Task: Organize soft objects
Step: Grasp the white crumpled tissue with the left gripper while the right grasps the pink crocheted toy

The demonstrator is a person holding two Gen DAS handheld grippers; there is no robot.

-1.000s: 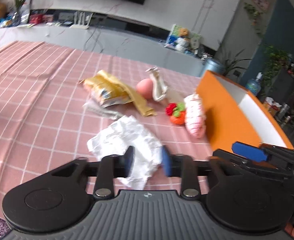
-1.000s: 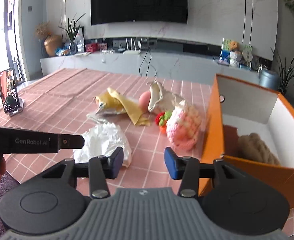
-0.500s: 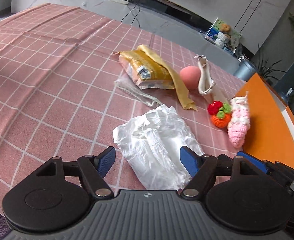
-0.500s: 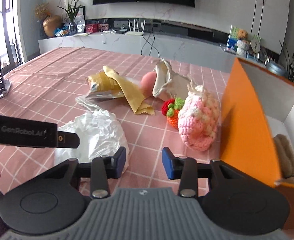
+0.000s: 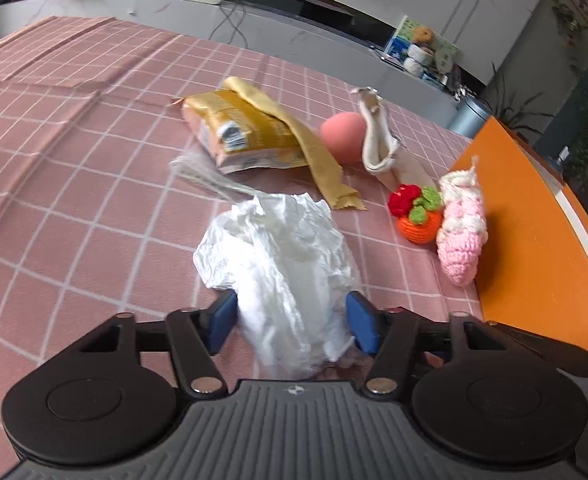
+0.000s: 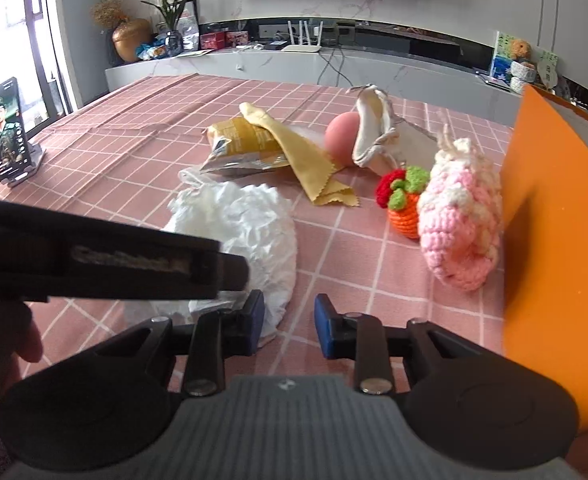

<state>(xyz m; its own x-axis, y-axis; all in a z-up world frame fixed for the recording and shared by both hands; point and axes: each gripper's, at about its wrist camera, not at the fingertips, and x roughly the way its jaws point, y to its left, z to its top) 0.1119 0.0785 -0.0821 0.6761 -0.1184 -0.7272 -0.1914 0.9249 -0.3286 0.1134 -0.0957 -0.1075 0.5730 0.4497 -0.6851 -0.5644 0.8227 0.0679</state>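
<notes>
A crumpled white plastic bag [image 5: 282, 256] lies on the pink checked tablecloth [image 5: 62, 184]. My left gripper [image 5: 292, 326] is open, its blue pads on either side of the bag's near end. My right gripper [image 6: 288, 326] is open and empty, just right of the same bag [image 6: 246, 232]. Beyond lie a yellow snack packet [image 5: 242, 132], a yellow cloth [image 5: 313, 152], a pink ball [image 5: 341, 136], a beige pouch [image 5: 377, 140], a crocheted strawberry-and-carrot toy [image 5: 415, 216] and a pink crocheted pouch [image 5: 461, 236]. An orange box [image 5: 533, 248] stands at the right.
A phone on a stand [image 6: 8, 132] sits at the table's far left edge. The left gripper's body [image 6: 106, 260] crosses the lower left of the right wrist view. A white TV counter [image 6: 333, 64] runs behind the table.
My left gripper opened wide, then moved forward and down so the white bag sits between its pads. My right gripper moved forward and lower towards the table, staying open.
</notes>
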